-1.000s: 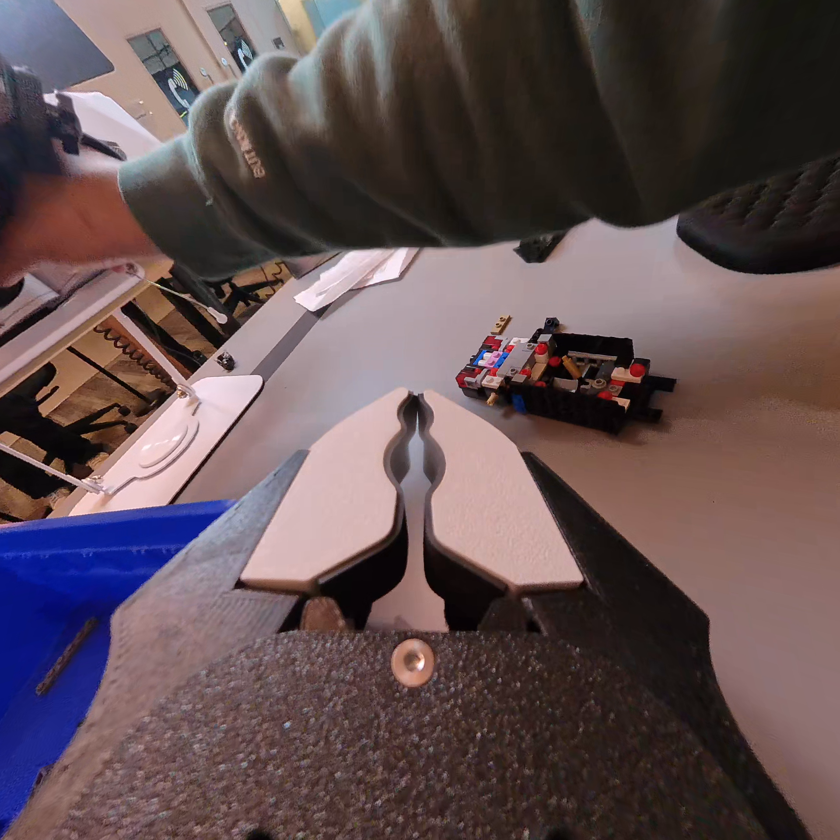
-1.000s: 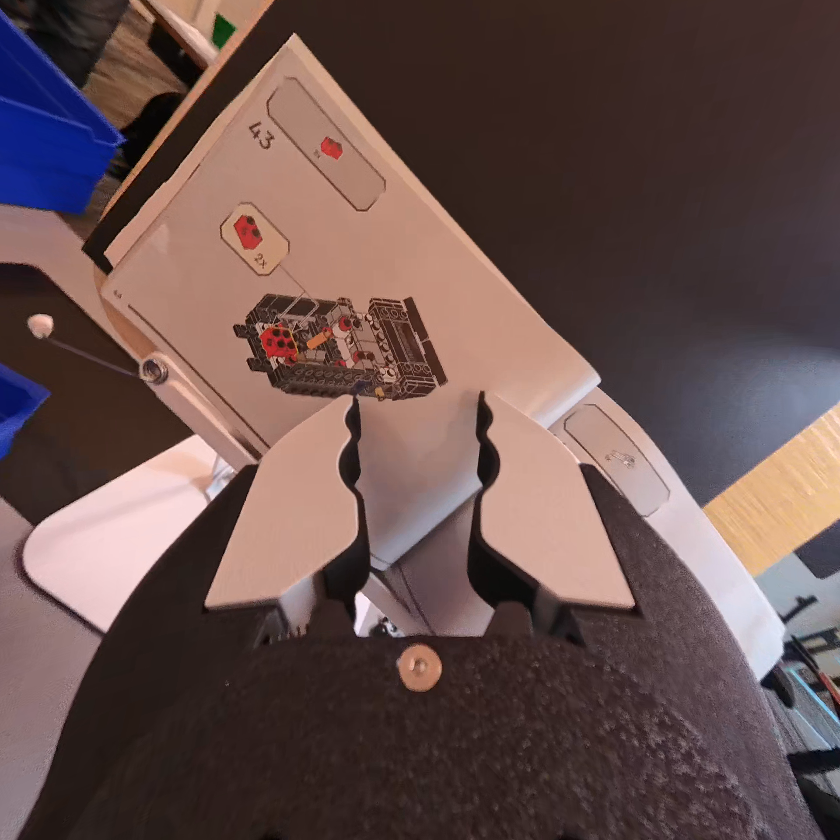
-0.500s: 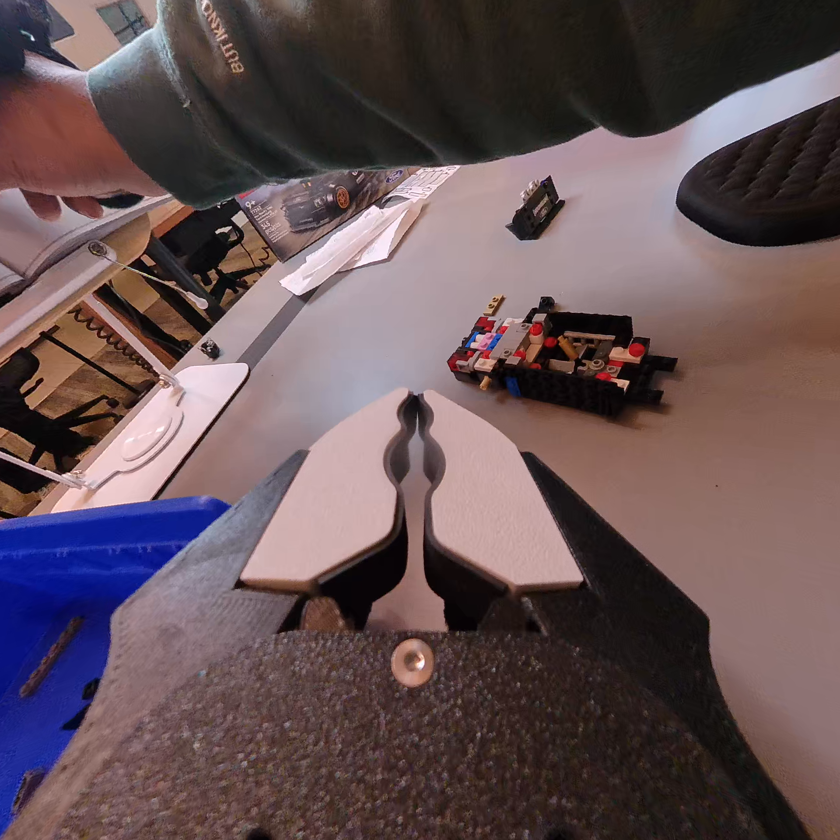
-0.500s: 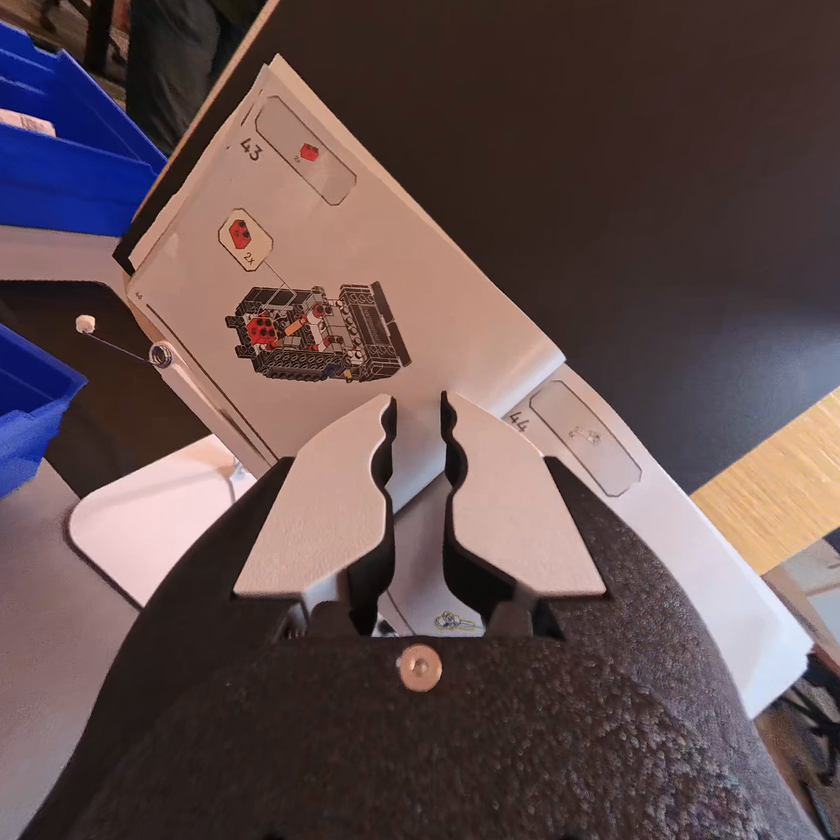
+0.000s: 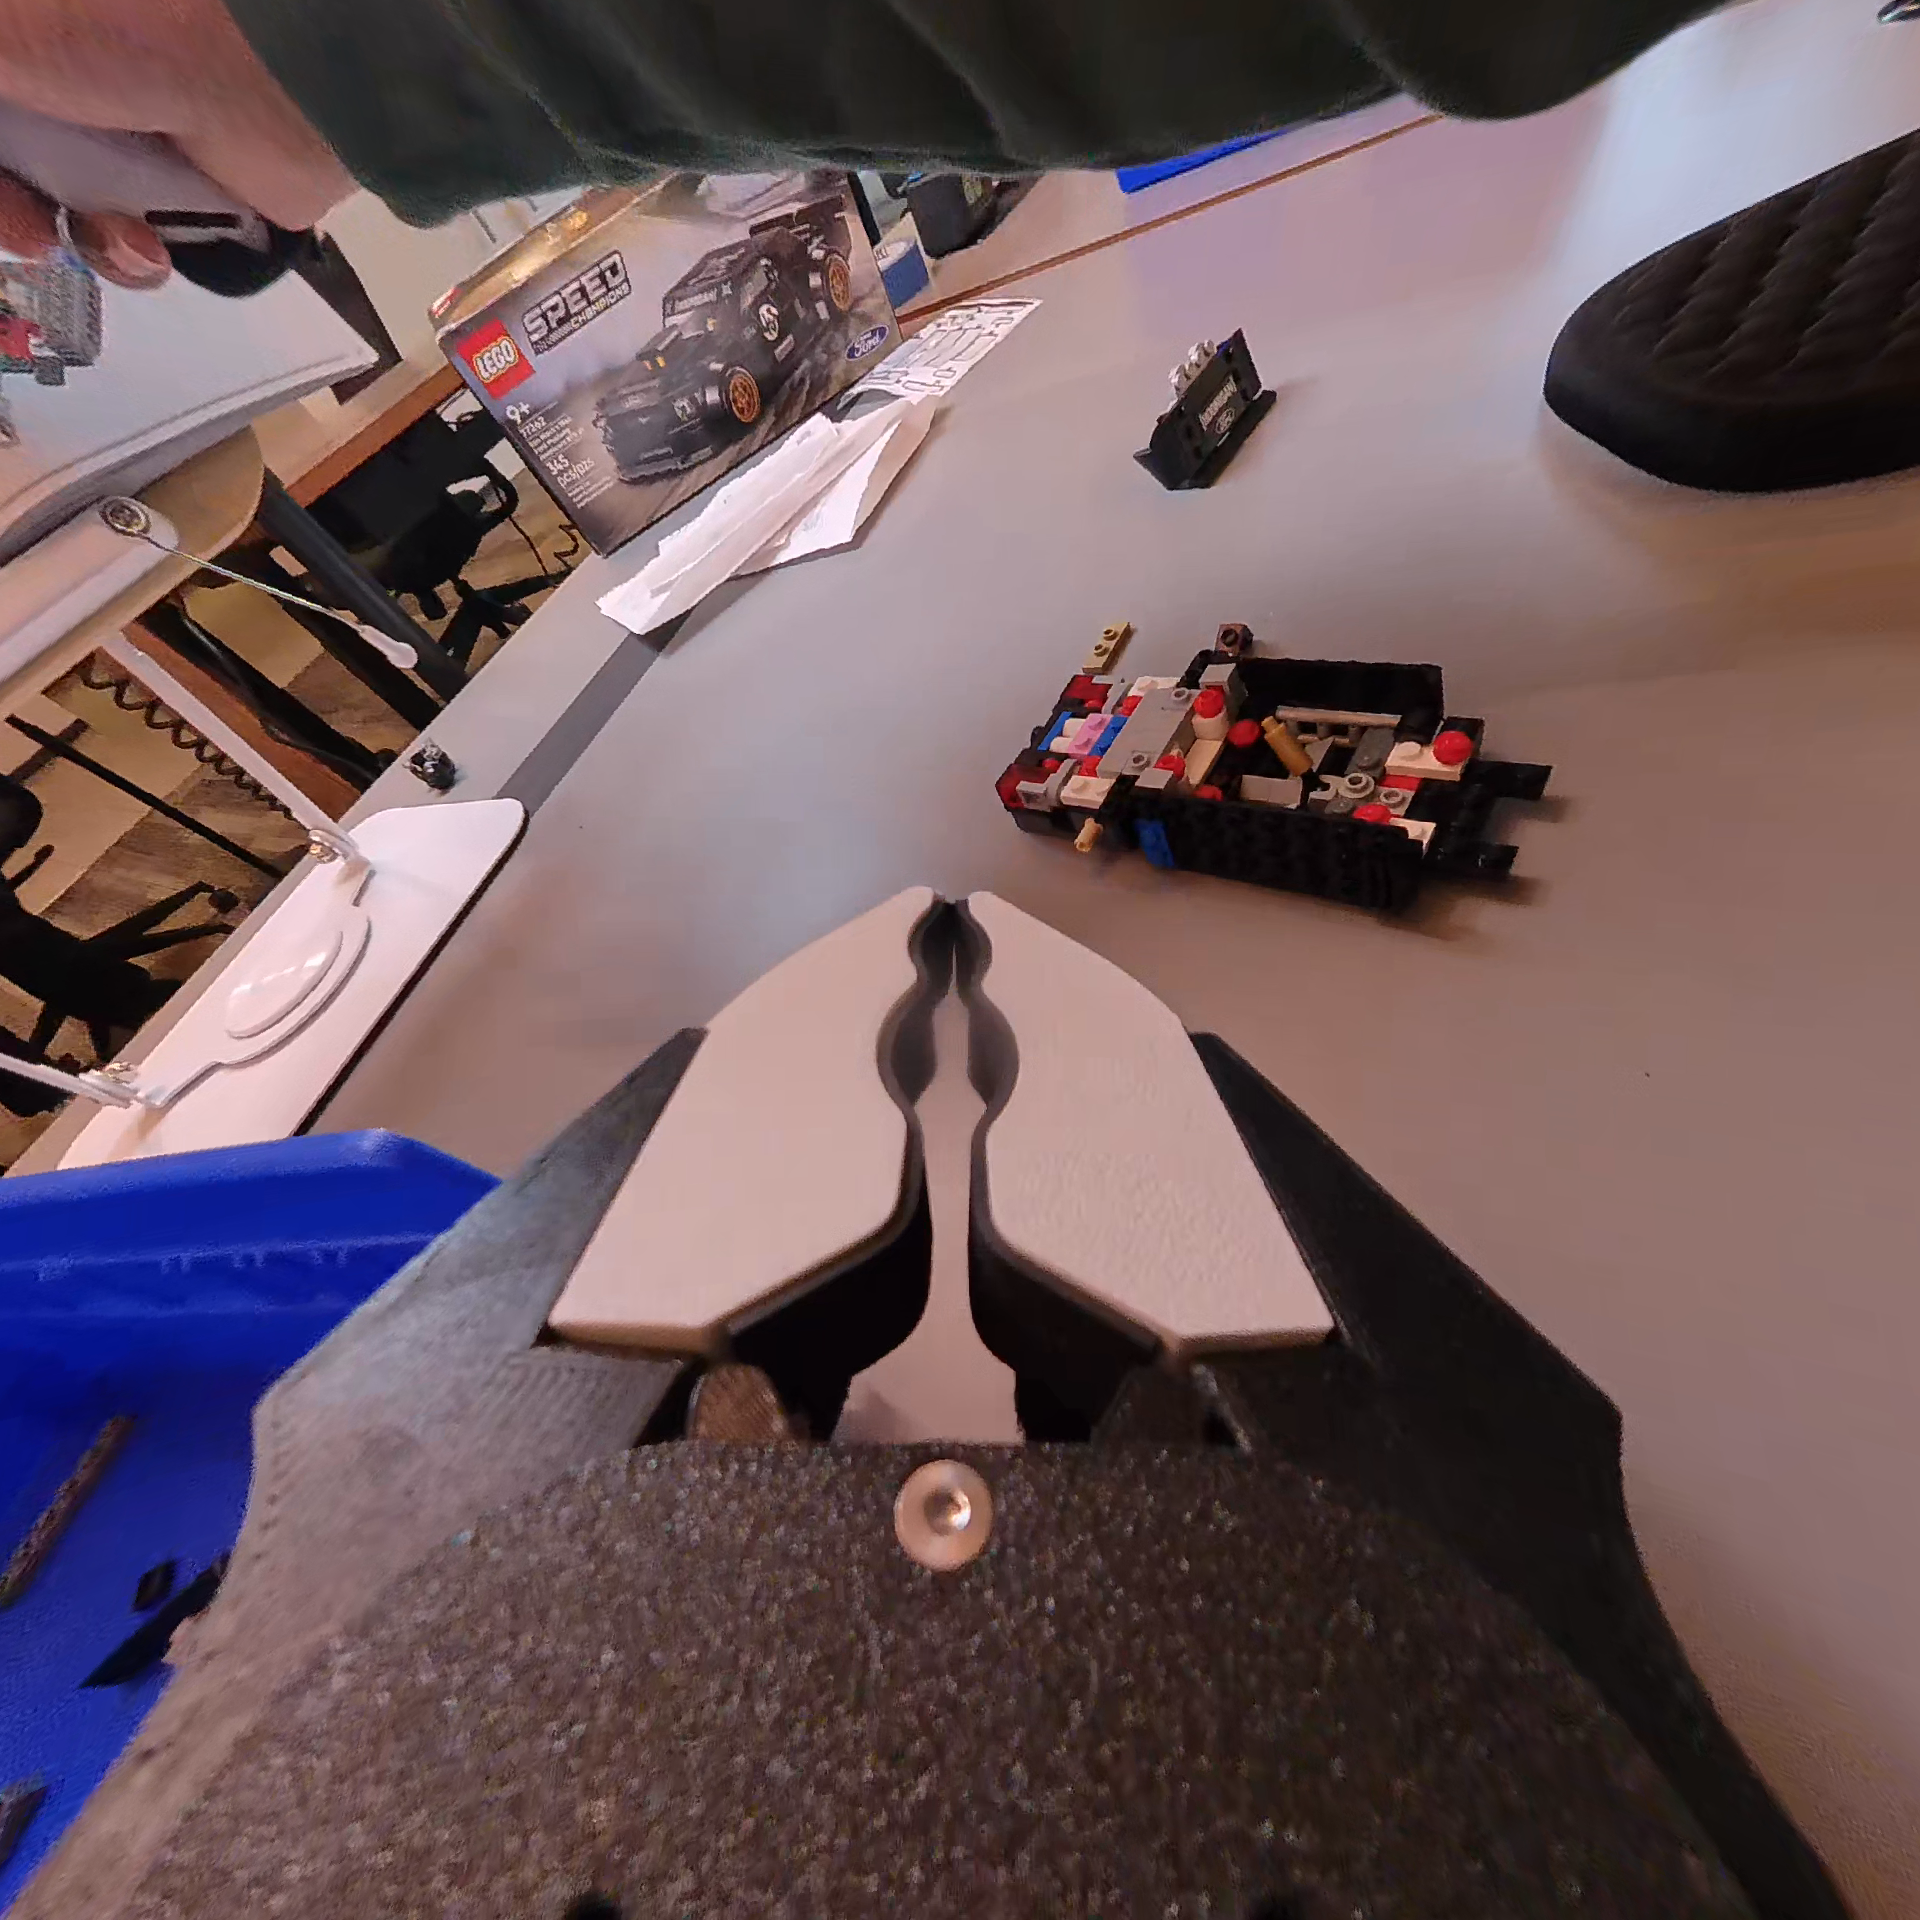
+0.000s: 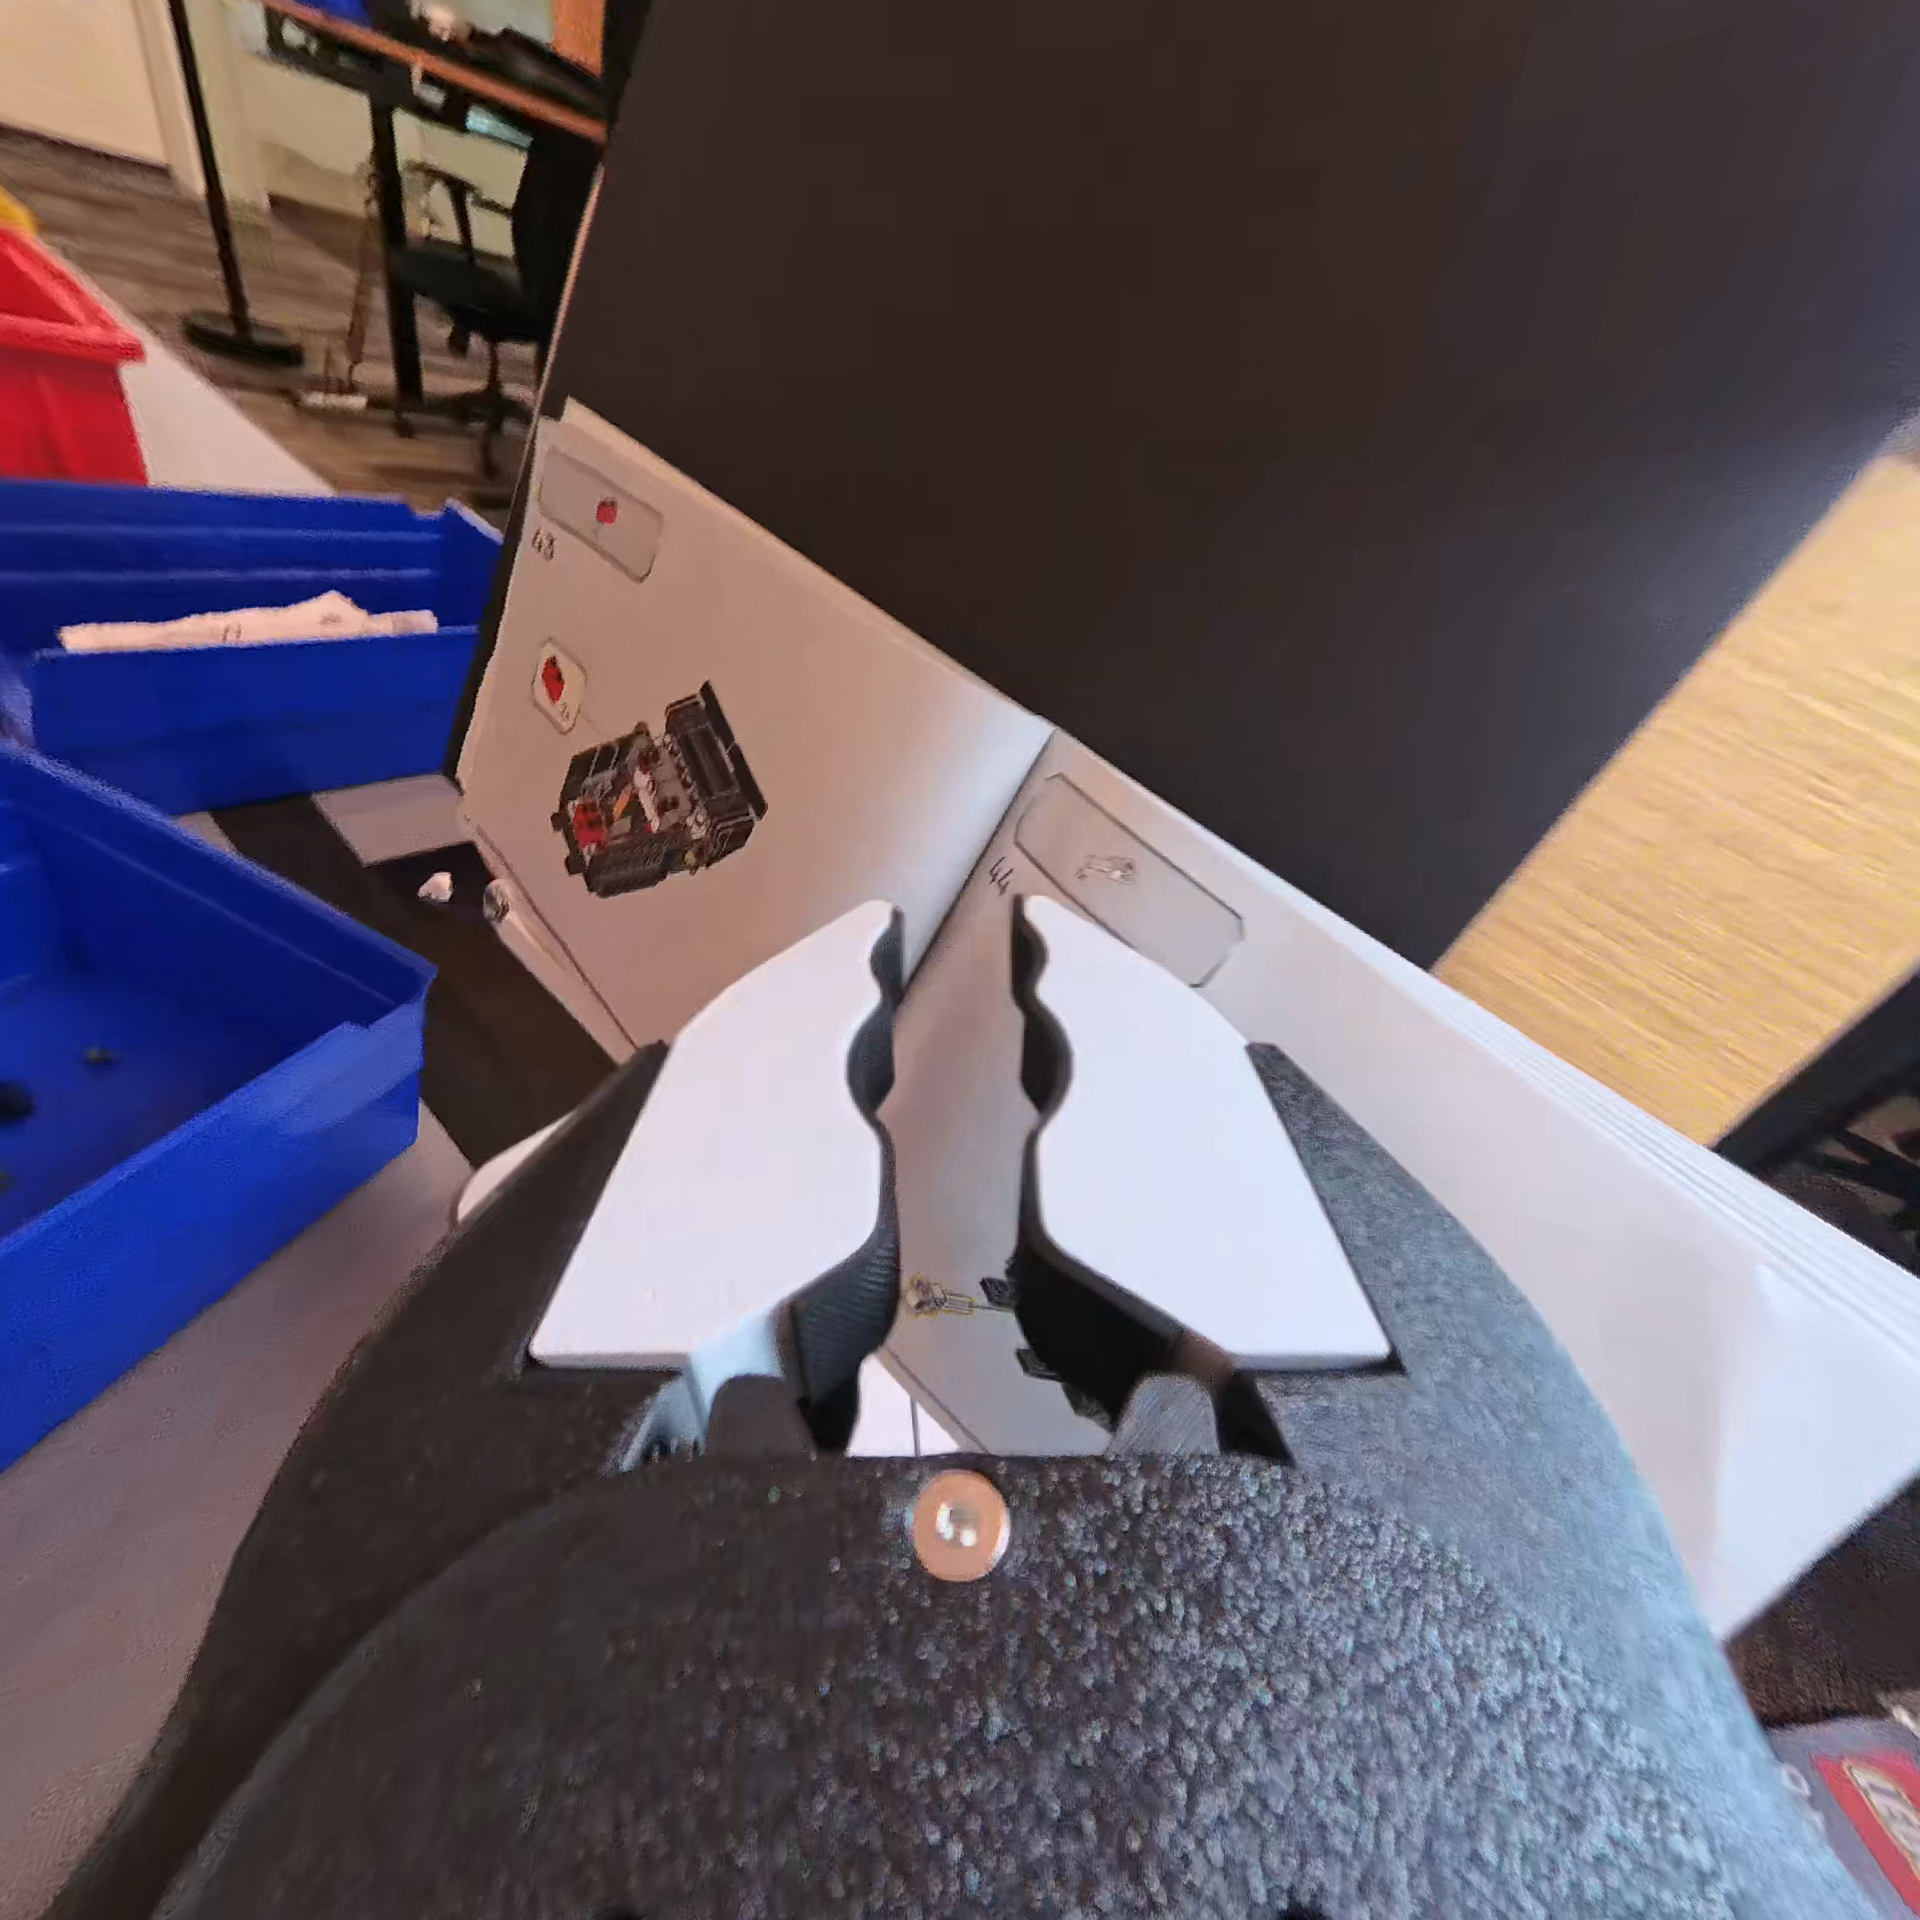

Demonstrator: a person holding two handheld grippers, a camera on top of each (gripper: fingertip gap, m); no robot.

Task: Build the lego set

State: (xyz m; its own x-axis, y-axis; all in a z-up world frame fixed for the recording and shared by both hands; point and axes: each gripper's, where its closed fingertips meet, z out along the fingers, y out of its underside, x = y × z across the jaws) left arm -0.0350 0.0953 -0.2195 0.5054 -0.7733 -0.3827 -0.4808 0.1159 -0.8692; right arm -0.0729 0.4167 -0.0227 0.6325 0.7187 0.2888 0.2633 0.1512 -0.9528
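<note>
table (image 5: pixel 1558 1143) grey, bare near build | manual (image 6: pixel 852 748) propped open, right gripper (image 6: pixel 956 925) at its fold, jaws parted, empty | car build (image 5: pixel 1247 774) mid-table | left gripper (image 5: pixel 951 914) clenched, empty | advice: confirm red piece against page before picking.

Chassis (image 5: pixel 1268 779) black, red studs; table (image 5: pixel 1558 1143) grey; bins (image 6: pixel 187 1091) blue; cushion (image 5: pixel 1766 343) black, quilted.

Grey table (image 5: pixel 1558 1091), wood-look floor (image 6: pixel 270 281)
</note>
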